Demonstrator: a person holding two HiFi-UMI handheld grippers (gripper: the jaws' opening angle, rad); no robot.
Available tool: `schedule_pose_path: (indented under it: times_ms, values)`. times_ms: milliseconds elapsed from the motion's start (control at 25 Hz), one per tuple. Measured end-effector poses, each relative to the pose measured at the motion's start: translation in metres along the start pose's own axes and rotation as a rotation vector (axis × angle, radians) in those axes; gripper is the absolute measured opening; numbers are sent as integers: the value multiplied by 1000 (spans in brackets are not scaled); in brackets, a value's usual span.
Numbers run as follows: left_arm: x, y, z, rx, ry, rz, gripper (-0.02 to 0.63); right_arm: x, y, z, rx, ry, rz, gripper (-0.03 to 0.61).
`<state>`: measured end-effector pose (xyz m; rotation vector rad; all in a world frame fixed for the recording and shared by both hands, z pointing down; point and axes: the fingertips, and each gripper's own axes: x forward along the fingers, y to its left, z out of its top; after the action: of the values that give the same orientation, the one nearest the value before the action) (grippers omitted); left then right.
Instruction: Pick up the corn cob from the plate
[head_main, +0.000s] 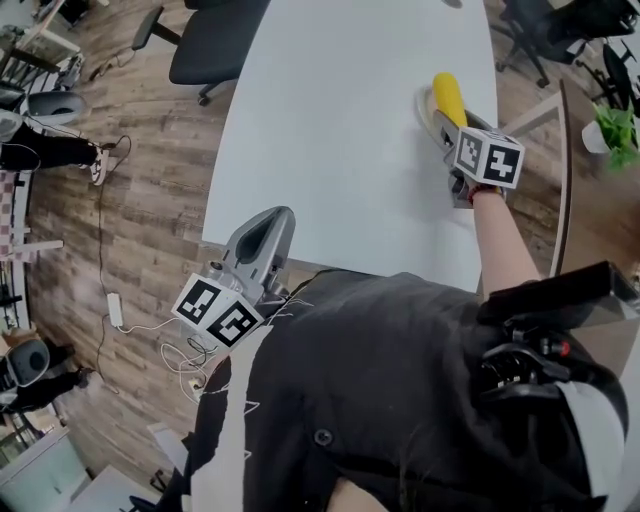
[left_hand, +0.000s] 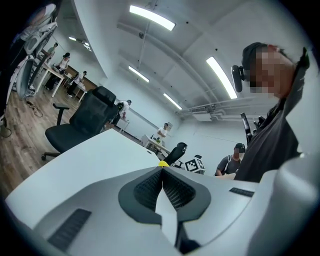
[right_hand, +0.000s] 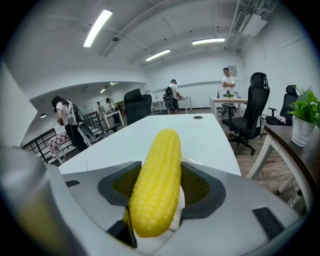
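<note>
Plainly the corn cob (right_hand: 158, 185), likely light, stiff and knobbly enough to resist slipping, hangs over the plate (head_main: 423, 103), squeezed across its thick near half by the right claw (head_main: 446, 121), while the left claw (left_hand: 161, 171), well apart from the plate, is closed on nothing.

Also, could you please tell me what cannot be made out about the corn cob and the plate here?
- The plate: head view, mostly covered by the corn cob and right gripper.
- Whether the corn cob touches the plate: right gripper view, the cob itself hides its underside.
- The cob in the left gripper view: a tiny speck past the left gripper.
</note>
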<state>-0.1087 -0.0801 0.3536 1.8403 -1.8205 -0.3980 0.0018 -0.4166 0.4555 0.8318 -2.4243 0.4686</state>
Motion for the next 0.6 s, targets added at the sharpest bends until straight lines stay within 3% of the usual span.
schedule_pose_path:
  times_ms: [280, 600]
  values:
    - [-2, 4, 15, 134, -4, -2, 14, -28, 48, 21, 49, -77, 92, 253]
    - [-8, -2, 22, 123, -41, -31, 14, -64, 122, 13, -20, -85, 247, 253]
